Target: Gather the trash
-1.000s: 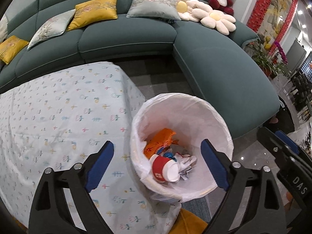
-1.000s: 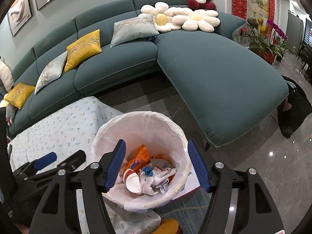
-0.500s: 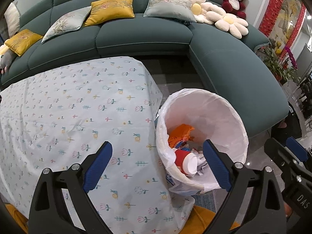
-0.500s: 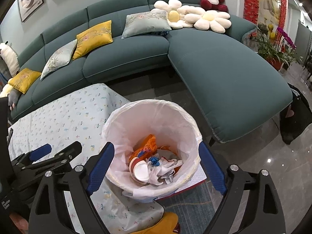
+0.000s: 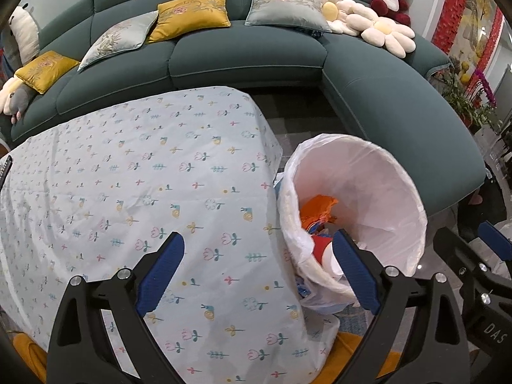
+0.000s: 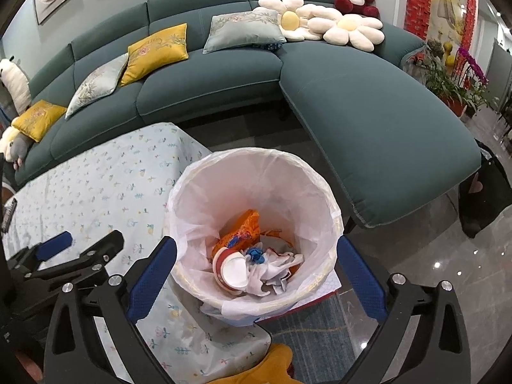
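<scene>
A trash bin with a white liner (image 5: 377, 172) (image 6: 256, 172) stands at the table's right end. It holds an orange wrapper (image 6: 243, 227), a red and white paper cup (image 6: 232, 270) and crumpled white paper (image 6: 275, 268). My left gripper (image 5: 256, 272) is open and empty above the table edge beside the bin. My right gripper (image 6: 256, 275) is open and empty, hovering over the bin's near rim. The left gripper also shows in the right wrist view (image 6: 80, 249).
The table wears a light floral cloth (image 5: 128, 176). A teal sectional sofa (image 5: 249, 57) with yellow and grey cushions, flower pillows and a plush bear curves behind. A dark remote (image 6: 8, 214) lies at the table's far left. Glossy grey floor (image 6: 448, 256) lies right.
The left gripper has swung left from over the bin to over the table. The right gripper has pulled back slightly. Both stay open and empty.
</scene>
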Motion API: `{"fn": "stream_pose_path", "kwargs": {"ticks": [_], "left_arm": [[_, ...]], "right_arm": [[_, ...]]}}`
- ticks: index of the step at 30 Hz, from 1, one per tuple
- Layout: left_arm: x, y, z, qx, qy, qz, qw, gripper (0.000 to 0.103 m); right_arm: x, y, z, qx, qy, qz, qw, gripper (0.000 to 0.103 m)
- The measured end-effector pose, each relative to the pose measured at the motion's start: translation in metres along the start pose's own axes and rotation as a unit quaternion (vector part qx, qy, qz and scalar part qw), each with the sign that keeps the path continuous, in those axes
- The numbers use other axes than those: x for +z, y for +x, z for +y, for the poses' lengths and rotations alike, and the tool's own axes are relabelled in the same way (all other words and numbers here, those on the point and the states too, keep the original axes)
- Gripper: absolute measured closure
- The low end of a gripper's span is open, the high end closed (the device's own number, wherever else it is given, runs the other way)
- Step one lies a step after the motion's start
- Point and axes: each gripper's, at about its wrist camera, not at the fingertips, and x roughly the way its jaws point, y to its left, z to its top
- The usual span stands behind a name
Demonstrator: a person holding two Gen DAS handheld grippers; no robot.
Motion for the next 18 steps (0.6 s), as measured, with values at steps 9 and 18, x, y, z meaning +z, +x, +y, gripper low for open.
{"fn": "stream_pose_path", "kwargs": {"ticks": [9,18], "left_arm": [[-0.016,0.006,0.015,0.038,-0.011,-0.012,0.9991,0.014],[-0.027,0.013,0.021,0.060,-0.022,-0.014,0.9979,0.014]], "right_arm": [[-0.020,0.014,0.003,-0.002,0.000,0.012,1.000,0.006],[-0.034,0.020,0.009,-0.015,-0.005,0.006,1.000,0.007]]}}
